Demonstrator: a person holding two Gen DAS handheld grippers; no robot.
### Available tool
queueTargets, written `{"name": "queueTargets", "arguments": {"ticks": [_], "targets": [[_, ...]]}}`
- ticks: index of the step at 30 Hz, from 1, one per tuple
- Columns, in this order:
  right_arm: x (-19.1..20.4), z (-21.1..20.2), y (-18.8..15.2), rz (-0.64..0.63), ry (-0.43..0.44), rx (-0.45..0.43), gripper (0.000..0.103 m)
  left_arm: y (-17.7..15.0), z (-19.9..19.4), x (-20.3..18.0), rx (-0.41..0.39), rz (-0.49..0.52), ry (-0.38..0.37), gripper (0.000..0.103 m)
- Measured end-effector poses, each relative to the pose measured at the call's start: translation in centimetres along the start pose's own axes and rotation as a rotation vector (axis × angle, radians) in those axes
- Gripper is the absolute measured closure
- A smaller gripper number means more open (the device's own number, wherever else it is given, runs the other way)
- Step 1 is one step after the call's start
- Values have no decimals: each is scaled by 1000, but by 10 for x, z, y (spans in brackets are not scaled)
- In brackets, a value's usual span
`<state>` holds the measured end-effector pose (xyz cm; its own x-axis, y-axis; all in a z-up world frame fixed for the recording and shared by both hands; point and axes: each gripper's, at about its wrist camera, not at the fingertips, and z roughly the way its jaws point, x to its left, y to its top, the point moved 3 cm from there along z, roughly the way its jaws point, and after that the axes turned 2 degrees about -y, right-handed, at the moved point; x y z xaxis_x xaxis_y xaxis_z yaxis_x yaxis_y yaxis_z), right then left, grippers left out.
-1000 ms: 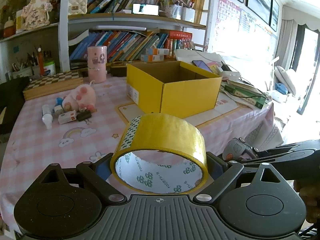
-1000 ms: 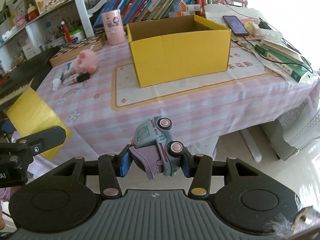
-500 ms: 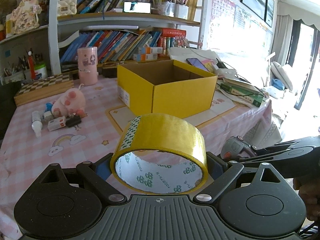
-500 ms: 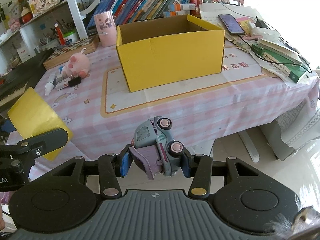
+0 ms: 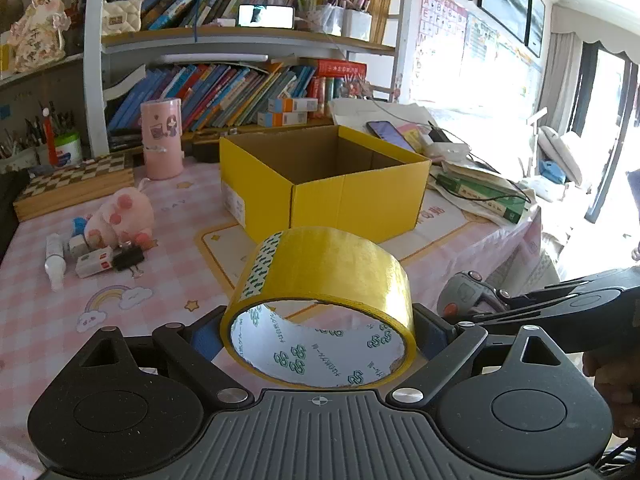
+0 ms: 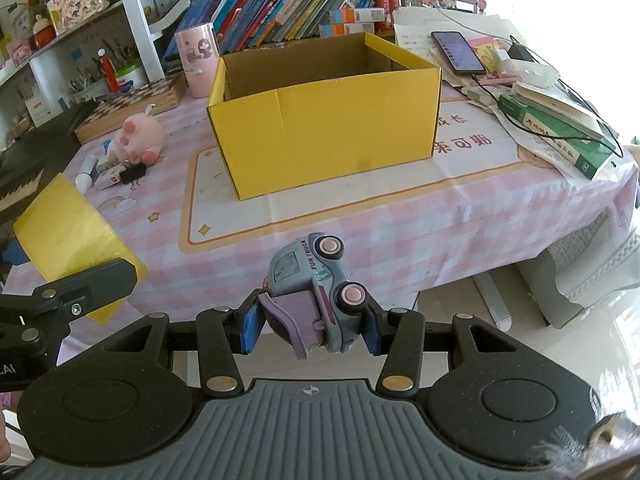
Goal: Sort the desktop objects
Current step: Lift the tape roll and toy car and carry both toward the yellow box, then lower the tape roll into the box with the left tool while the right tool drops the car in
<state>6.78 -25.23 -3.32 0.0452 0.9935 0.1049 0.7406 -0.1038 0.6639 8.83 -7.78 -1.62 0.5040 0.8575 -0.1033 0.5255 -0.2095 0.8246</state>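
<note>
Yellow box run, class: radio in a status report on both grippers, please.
Left gripper shut on tape roll. Right gripper shut on toy truck. Yellow box open on the table ahead; nothing seen blocking.

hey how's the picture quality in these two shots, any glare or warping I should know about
Left wrist view: the window side at right is blown out, shelf lines bow from the fisheye, and the tape roll is sharp. Right wrist view: the top right corner and floor are washed white, the yellow box edges curve, and the toy truck is crisp.
</note>
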Motion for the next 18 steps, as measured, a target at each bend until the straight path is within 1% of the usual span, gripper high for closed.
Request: {"name": "queueTargets", "arguments": {"ticks": [6,11,14,18], "targets": [[-10,15,14,-8,16,19,57,10,15,-4,4,9,11,9],[-17,27,33,-29,34,11,58,23,30,-7,-11,11,33,9],[-23,29,48,-44,41,-32,58,35,36,-9,-55,17,45,9],[-33,24,74,-66,55,-143,58,55,41,-14,-139,16,53,9]]}}
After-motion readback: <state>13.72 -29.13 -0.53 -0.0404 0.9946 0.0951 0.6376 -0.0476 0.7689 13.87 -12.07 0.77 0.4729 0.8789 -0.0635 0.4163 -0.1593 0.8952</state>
